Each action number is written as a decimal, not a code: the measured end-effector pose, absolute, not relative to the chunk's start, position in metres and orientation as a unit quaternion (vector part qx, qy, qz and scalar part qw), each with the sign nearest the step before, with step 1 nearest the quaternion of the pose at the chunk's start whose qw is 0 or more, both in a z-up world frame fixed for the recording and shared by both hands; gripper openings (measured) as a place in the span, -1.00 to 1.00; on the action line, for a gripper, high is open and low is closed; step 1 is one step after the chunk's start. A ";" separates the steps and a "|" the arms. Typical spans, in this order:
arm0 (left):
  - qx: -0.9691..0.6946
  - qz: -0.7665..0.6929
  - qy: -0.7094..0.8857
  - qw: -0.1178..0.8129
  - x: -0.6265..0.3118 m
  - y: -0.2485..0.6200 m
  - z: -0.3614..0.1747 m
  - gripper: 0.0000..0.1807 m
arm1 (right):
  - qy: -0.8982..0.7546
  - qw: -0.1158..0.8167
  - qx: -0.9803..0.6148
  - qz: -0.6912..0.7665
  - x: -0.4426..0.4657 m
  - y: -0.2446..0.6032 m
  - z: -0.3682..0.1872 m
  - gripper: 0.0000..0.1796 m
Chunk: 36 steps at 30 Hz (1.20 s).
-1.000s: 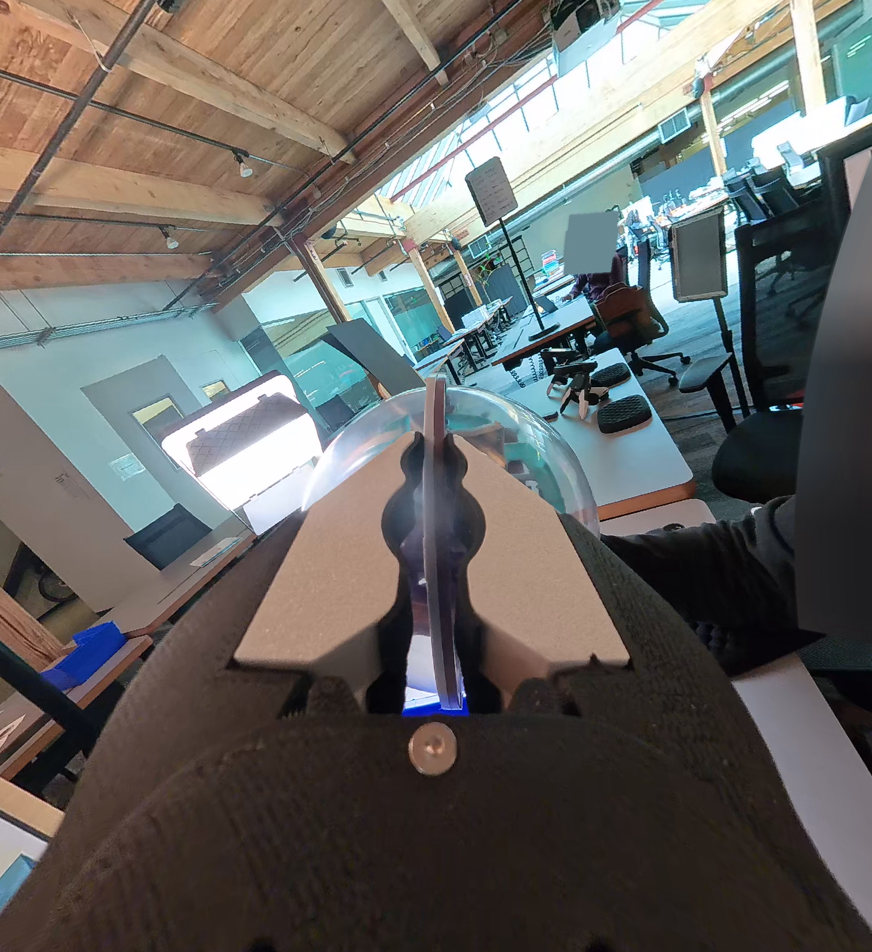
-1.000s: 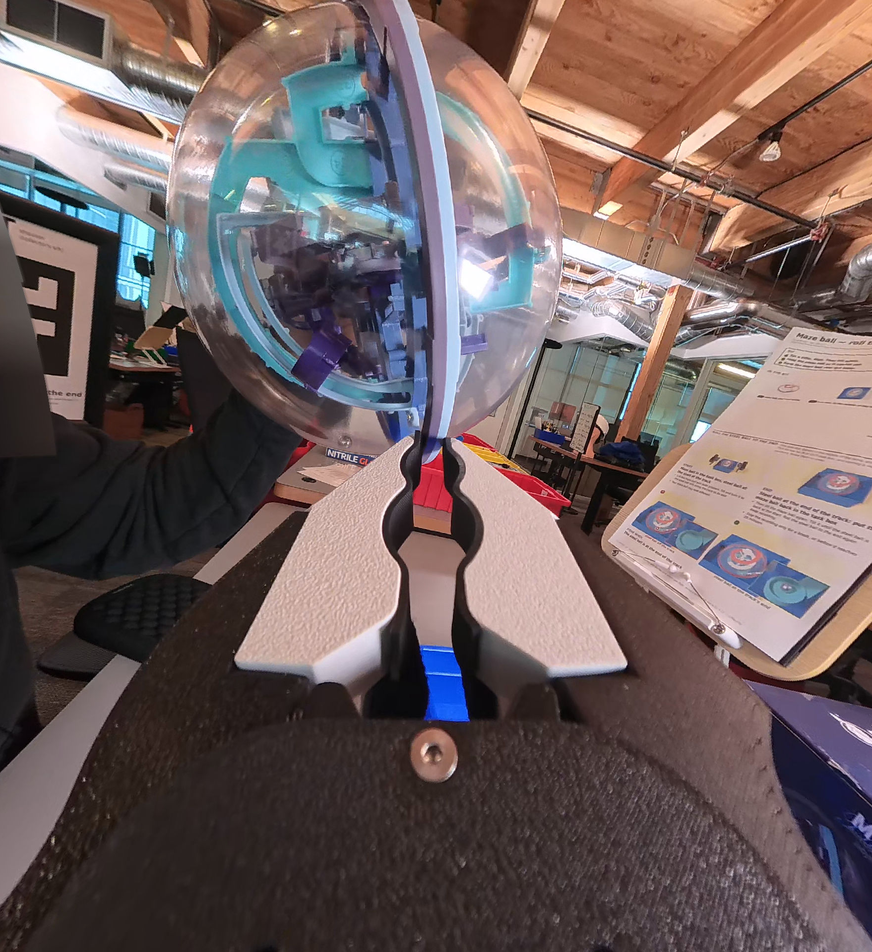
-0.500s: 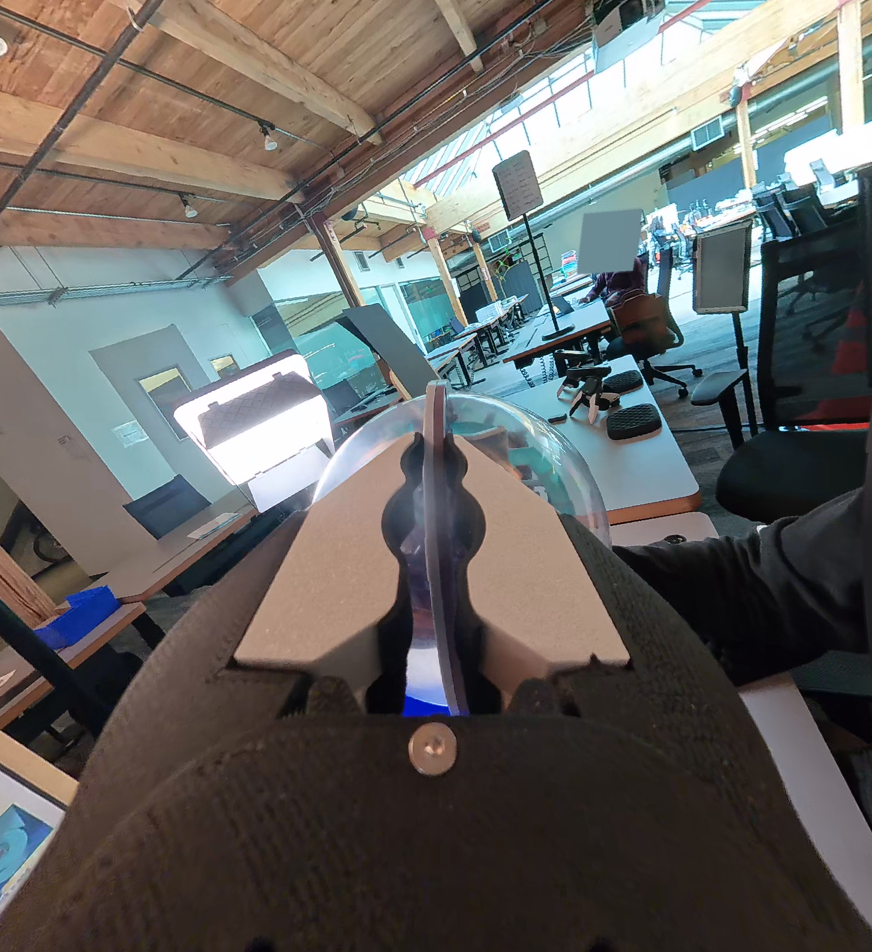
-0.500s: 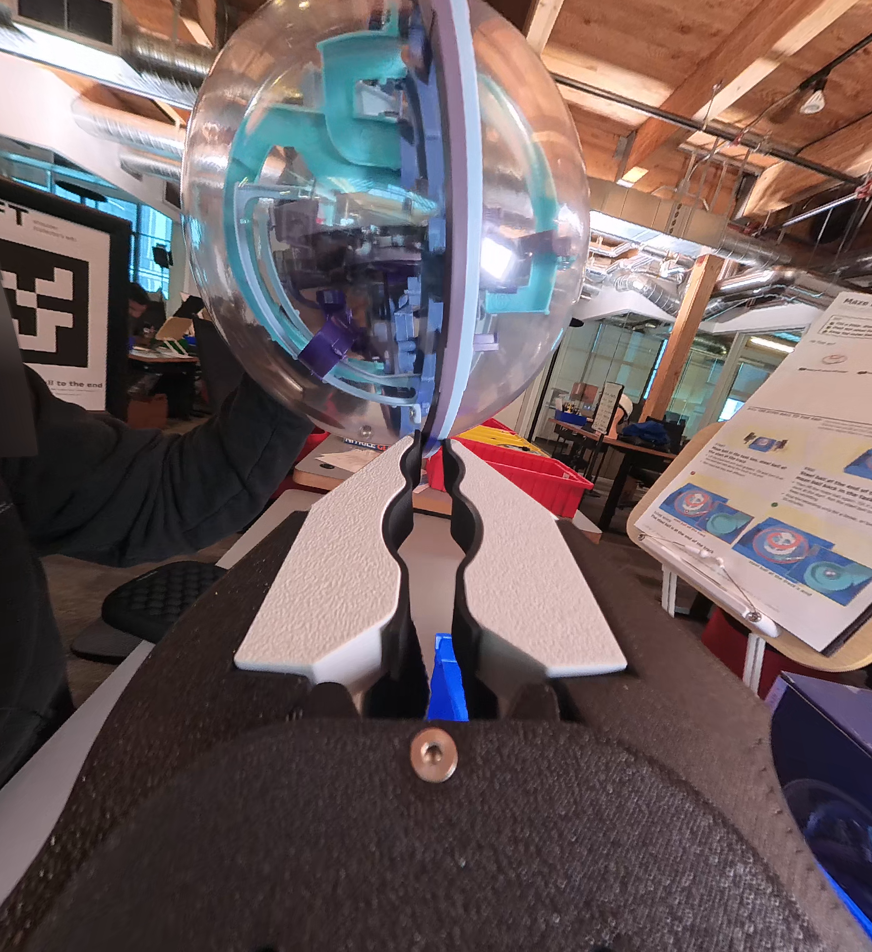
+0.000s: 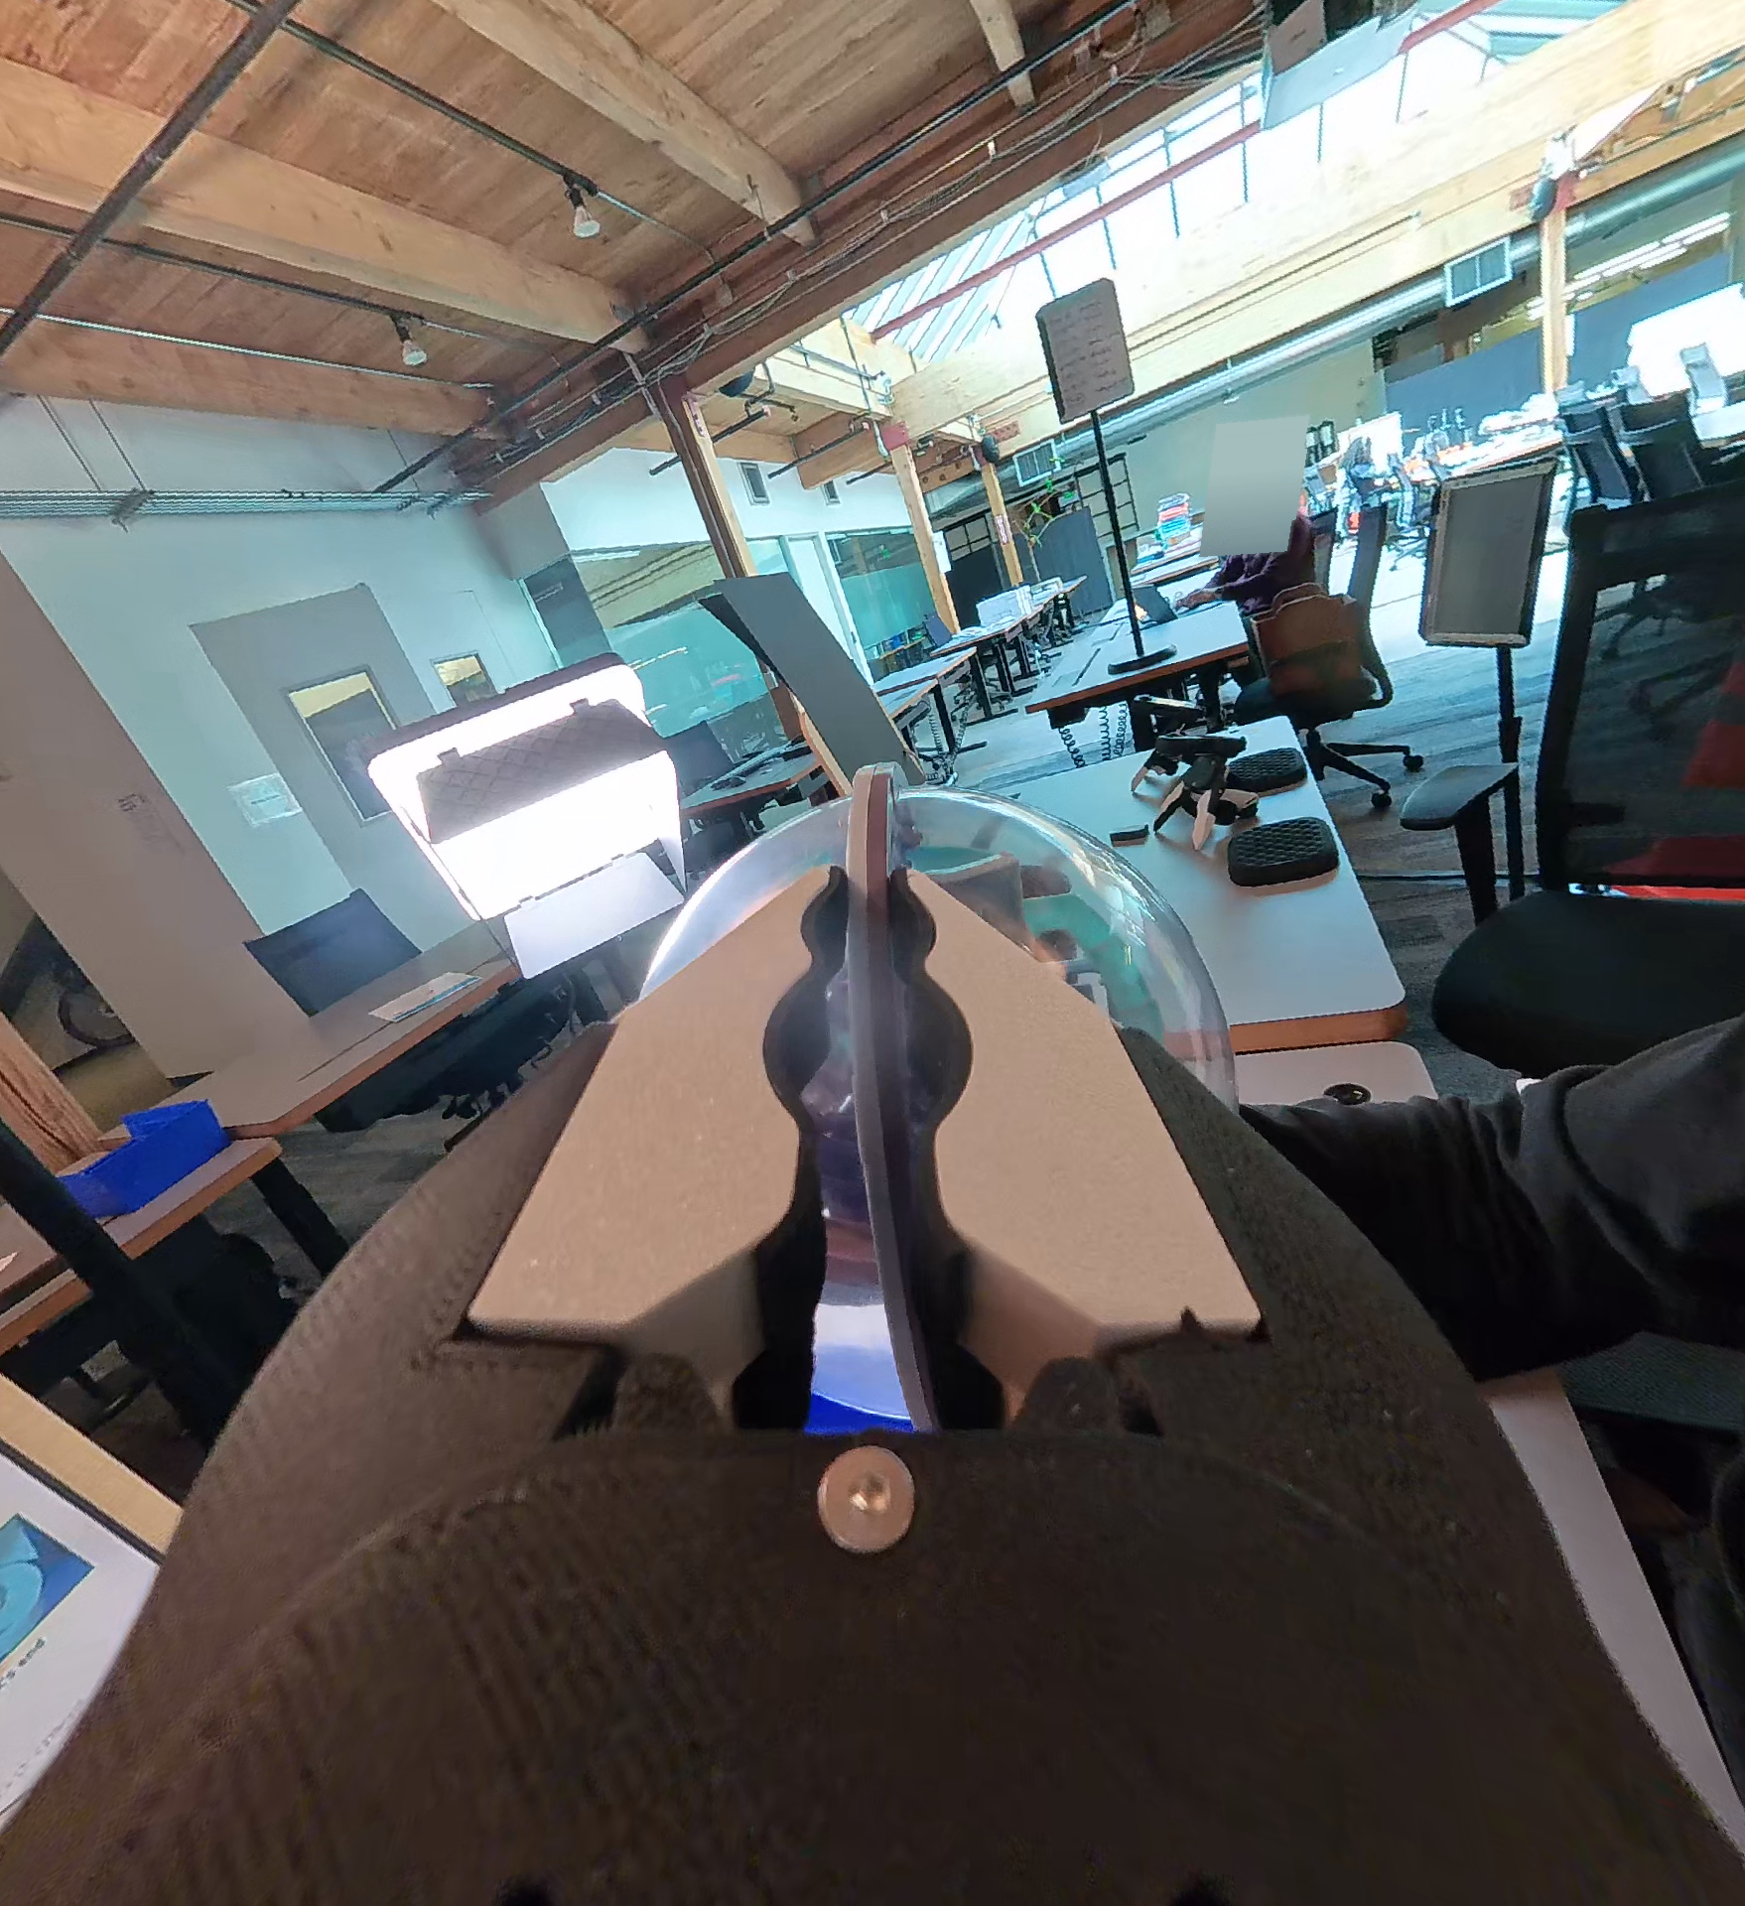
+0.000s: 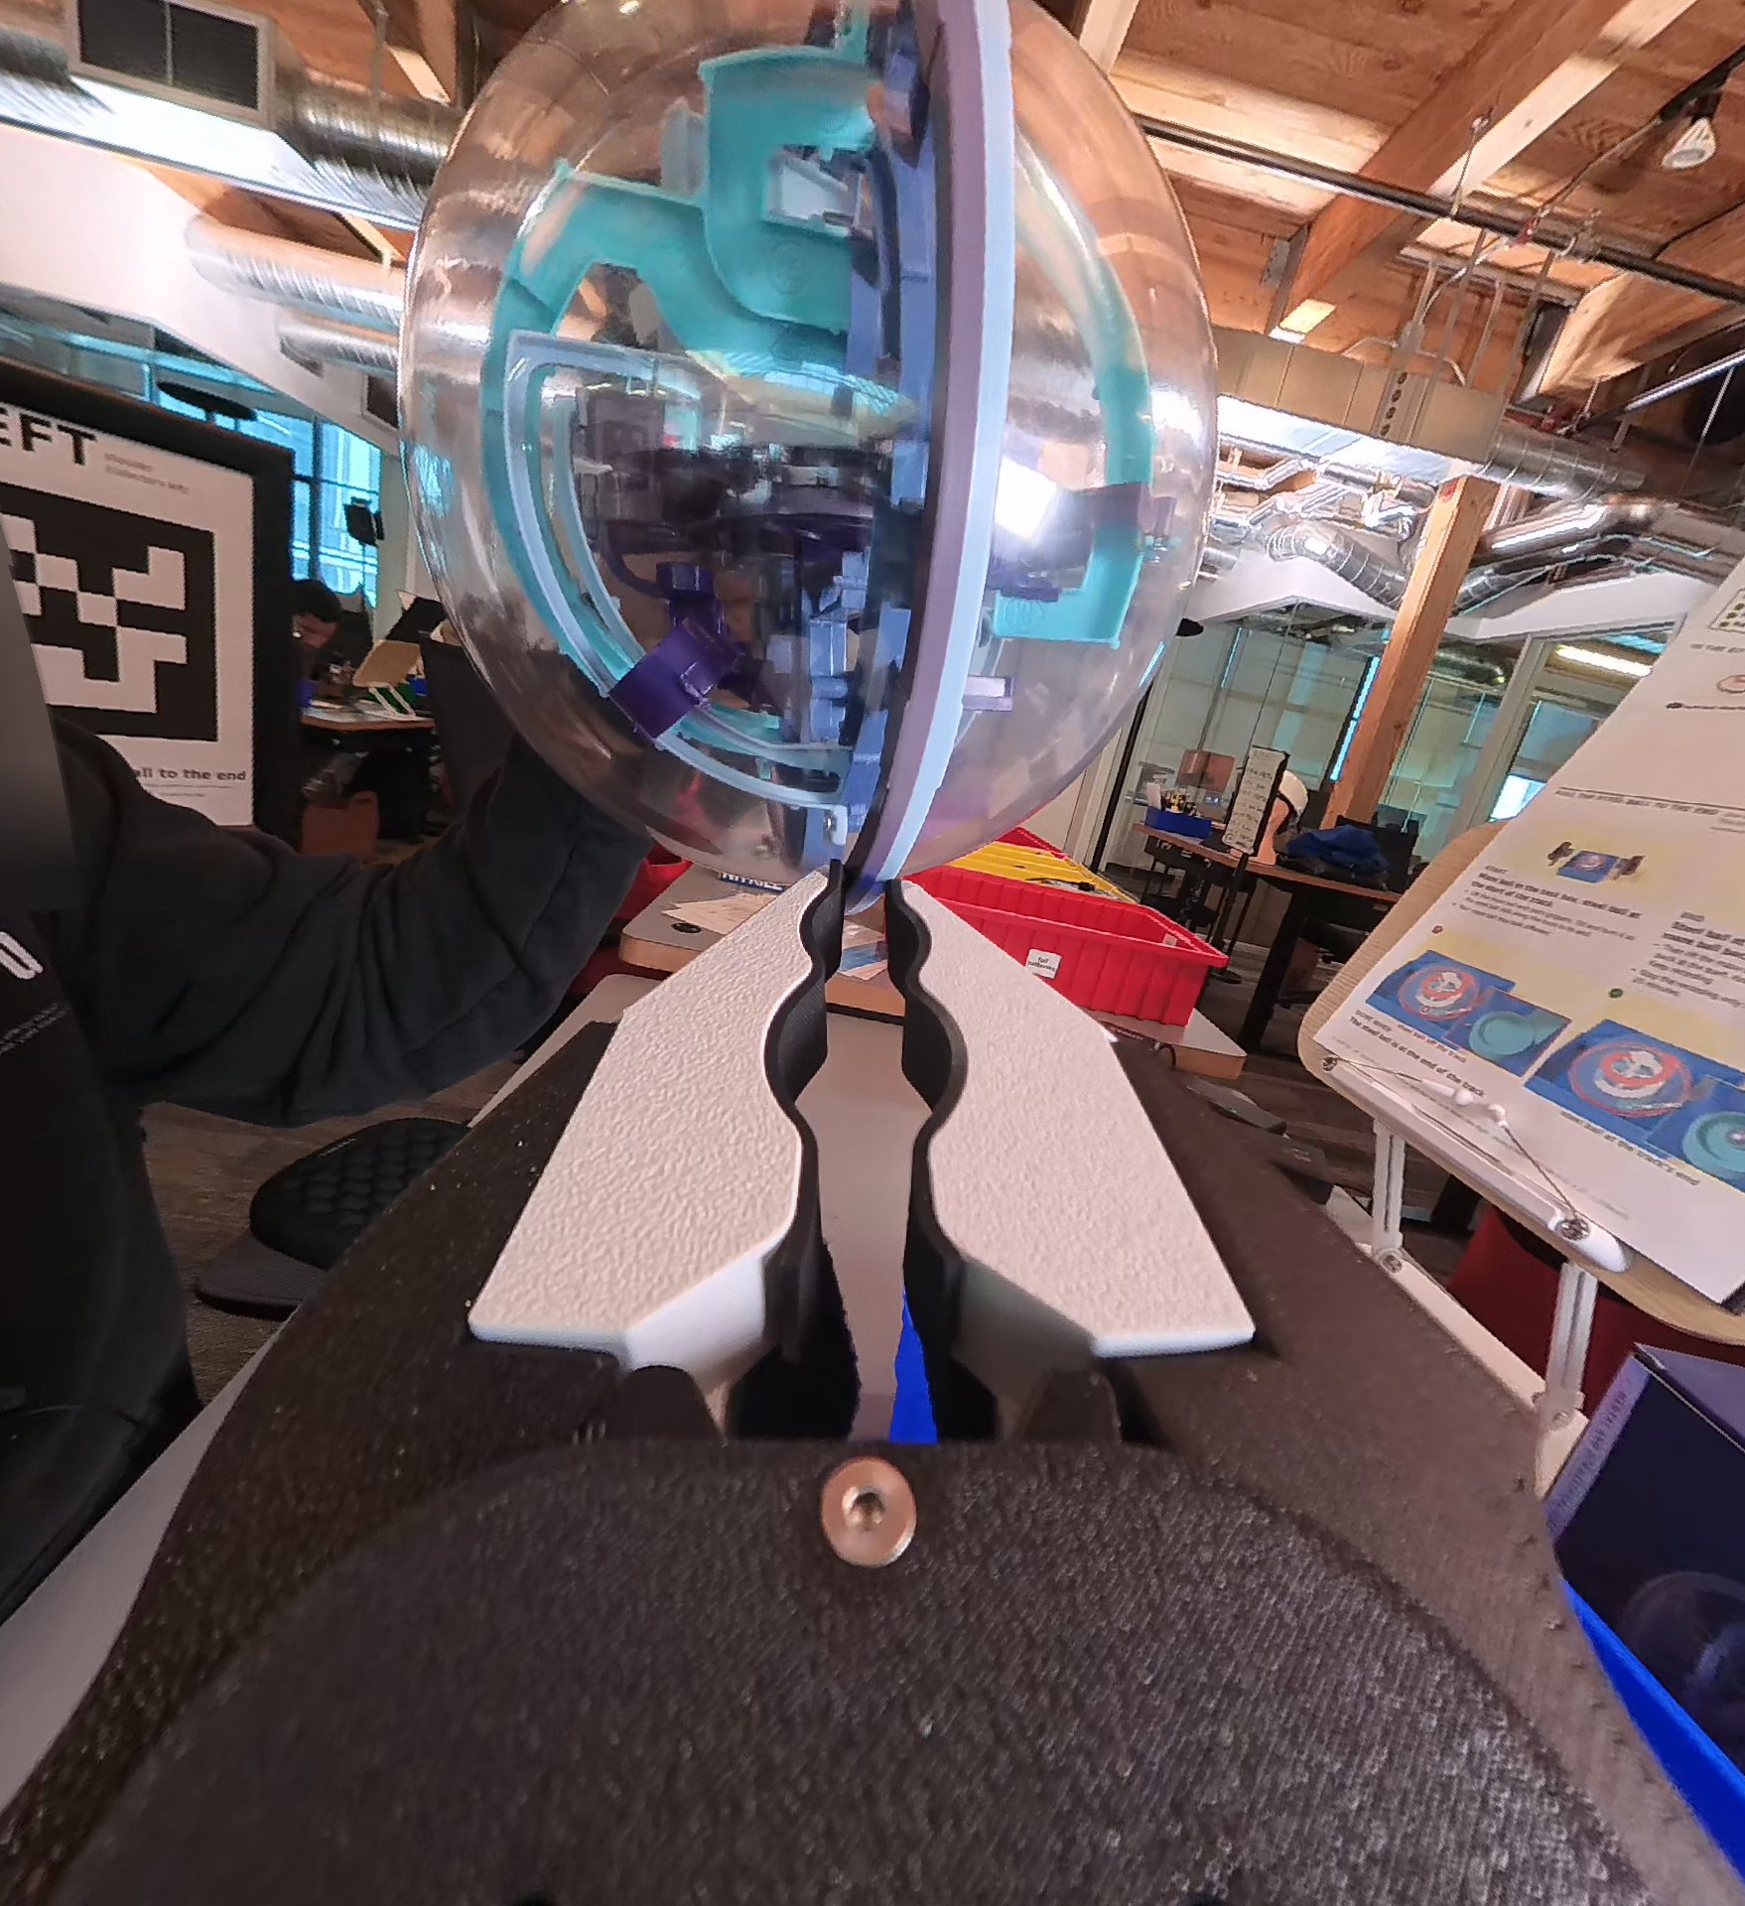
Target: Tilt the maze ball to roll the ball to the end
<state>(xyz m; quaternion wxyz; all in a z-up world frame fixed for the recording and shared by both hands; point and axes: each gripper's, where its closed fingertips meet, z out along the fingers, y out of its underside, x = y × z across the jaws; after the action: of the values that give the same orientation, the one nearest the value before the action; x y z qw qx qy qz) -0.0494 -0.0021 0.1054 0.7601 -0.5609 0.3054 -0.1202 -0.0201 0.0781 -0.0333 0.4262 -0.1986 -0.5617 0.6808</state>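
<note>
Clear plastic maze ball (image 6: 807,444) with teal and purple tracks, rim clamped by left gripper (image 5: 874,877) and right gripper (image 6: 860,877), red plastic bin (image 6: 1085,944) behind, contents unclear, illustrated instruction sheet (image 6: 1611,959) on stand beside.

A lit softbox lamp (image 5: 528,804) stands beside a grey desk (image 5: 353,1042) under a timber-beamed ceiling (image 5: 332,186). A black office chair (image 5: 1632,908) sits at the right, near a white table (image 5: 1271,928) carrying two black pads (image 5: 1281,851). An illustrated instruction sheet (image 6: 1611,949) leans on a wooden stand, with red bins (image 6: 1085,944) behind and a dark sleeve (image 6: 332,928) at the left.
</note>
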 end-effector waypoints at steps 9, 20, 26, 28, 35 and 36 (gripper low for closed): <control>-0.561 -0.123 0.304 0.760 -0.050 -0.001 0.105 -0.92 | -0.565 0.423 -0.200 0.679 -0.021 0.077 -0.035 -0.94; -0.569 -0.120 0.287 0.761 -0.054 0.001 0.106 -0.92 | -0.570 0.415 -0.201 0.680 -0.023 0.073 -0.037 -0.94; -0.571 -0.121 0.282 0.761 -0.057 0.002 0.105 -0.92 | -0.573 0.413 -0.203 0.678 -0.024 0.073 -0.038 -0.94; -0.571 -0.122 0.280 0.762 -0.057 0.003 0.105 -0.92 | -0.574 0.412 -0.203 0.678 -0.024 0.073 -0.039 -0.94; -0.573 -0.126 0.271 0.763 -0.063 0.006 0.103 -0.91 | -0.575 0.410 -0.207 0.677 -0.024 0.074 -0.040 -0.94; -0.573 -0.126 0.270 0.763 -0.063 0.007 0.102 -0.91 | -0.575 0.409 -0.207 0.677 -0.024 0.074 -0.041 -0.94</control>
<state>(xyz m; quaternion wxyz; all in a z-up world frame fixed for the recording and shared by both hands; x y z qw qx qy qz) -0.0633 0.0066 0.1025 0.7633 -0.5731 0.2704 -0.1261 -0.0242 0.0742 -0.0405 0.4095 -0.2068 -0.5752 0.6773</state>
